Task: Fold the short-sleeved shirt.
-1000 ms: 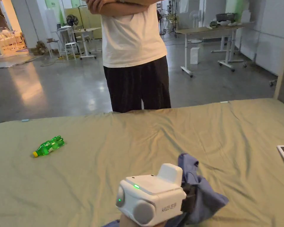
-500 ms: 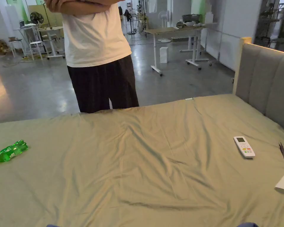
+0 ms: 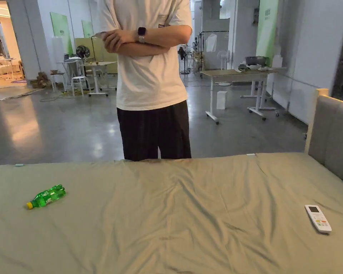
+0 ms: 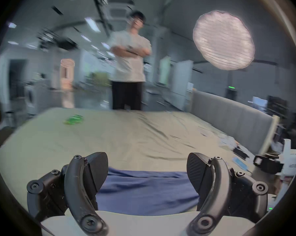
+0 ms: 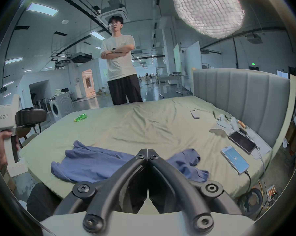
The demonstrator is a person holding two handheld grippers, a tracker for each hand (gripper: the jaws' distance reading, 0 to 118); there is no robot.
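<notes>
Shirt: the blue shirt (image 5: 99,163) lies crumpled on the near edge of the bed (image 5: 160,129); its lower part is hidden behind the right gripper (image 5: 147,152).
Left gripper: the left gripper (image 4: 147,168) has its fingers (image 4: 97,168) spread wide above the shirt, holding nothing.
Right gripper: fingers closed tip to tip, nothing between them.
Blur: the left gripper view is smeared; the green bottle (image 3: 45,196) is a streak there.
Cut off: the person (image 3: 149,78) beyond the bed is cropped at the neck in the head view.

Shirt (image 5: 99,163) on bed (image 3: 188,221) near edge; bottle (image 3: 45,196) left, remote (image 3: 318,218) right, person (image 3: 151,78) behind.
</notes>
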